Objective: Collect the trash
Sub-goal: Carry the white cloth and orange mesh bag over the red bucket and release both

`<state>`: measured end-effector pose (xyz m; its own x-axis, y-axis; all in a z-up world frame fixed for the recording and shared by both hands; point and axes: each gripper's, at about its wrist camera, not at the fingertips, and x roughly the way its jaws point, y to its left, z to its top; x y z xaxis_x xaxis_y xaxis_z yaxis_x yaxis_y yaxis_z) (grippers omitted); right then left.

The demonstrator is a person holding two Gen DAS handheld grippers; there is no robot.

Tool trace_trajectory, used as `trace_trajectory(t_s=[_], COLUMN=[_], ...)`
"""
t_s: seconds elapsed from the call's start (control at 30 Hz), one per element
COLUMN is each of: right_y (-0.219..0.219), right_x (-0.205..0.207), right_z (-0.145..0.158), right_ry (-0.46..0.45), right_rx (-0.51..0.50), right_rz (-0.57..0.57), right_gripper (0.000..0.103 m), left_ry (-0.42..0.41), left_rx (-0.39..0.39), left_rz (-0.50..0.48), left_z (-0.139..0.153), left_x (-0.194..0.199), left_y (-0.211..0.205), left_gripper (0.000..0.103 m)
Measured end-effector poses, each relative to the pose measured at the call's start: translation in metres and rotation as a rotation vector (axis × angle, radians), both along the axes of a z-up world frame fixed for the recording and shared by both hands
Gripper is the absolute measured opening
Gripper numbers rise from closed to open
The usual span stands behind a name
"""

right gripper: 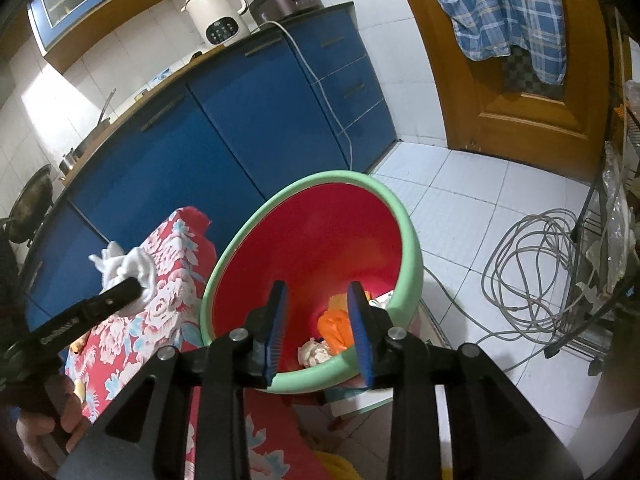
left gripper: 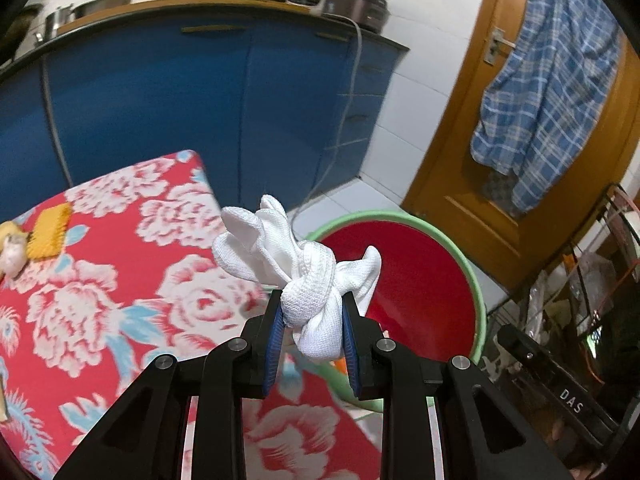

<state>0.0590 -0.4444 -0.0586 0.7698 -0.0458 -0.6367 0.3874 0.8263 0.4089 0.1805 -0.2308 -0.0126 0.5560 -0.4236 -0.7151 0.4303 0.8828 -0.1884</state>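
My left gripper (left gripper: 312, 308) is shut on a knotted white cloth (left gripper: 308, 280), held above the edge of the red floral table (left gripper: 100, 300), next to the bin. The bin (left gripper: 476, 280) is green outside and red inside and stands on the floor beside the table. In the right wrist view my right gripper (right gripper: 318, 292) hangs open over the bin (right gripper: 412, 248) with nothing between its blue pads. Orange scraps (right gripper: 334, 326) and a pale crumpled wad (right gripper: 314, 354) lie at the bin's bottom. The left gripper (right gripper: 136, 286) with the cloth (right gripper: 124, 266) shows at the left.
A yellow sponge-like piece (left gripper: 48, 232) and a pale lump (left gripper: 12, 254) lie on the table's far left. Blue cabinets (right gripper: 240, 128) stand behind, a wooden door (right gripper: 516, 92) with a plaid shirt to the right. A coiled grey cable (right gripper: 532, 264) lies on the tiled floor by a wire rack (right gripper: 612, 272).
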Motion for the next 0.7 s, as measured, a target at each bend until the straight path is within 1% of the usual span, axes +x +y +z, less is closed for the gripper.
trace_trajectory(t_s=[0.17,0.37,0.43,0.5,0.53,0.7], right_y=[-0.005,-0.007,-0.008,-0.008,-0.008,-0.005], right_x=[-0.007,-0.014,-0.015,-0.015,-0.015,-0.018], right_z=[0.001,0.0,0.0,0.0,0.0,0.002], right_ry=[-0.007,-0.008,-0.009,-0.01,-0.01,-0.016], right_rx=[0.004,0.006,0.007,0.007,0.006,0.002], right_rz=[-0.011,-0.023,-0.025,-0.024,-0.024,-0.018], right_gripper=[0.034,0.034,0.034,0.034,0.034,0.034], left_ry=[0.012,0.022,0.02,0.019,0.019,0.028], left_rx=[0.021,0.022,0.024,0.02,0.017,0.012], left_rz=[-0.042,-0.065,-0.075,-0.074,-0.07,-0.053], left_z=[-0.009,-0.012,-0.011,-0.009,-0.009,-0.008], left_x=[0.002,0.005,0.005,0.006,0.006,0.006], left_y=[-0.021,-0.034,-0.037,-0.037,-0.037,-0.031], left_gripper=[0.028,0.032,0.036,0.051,0.055,0.055])
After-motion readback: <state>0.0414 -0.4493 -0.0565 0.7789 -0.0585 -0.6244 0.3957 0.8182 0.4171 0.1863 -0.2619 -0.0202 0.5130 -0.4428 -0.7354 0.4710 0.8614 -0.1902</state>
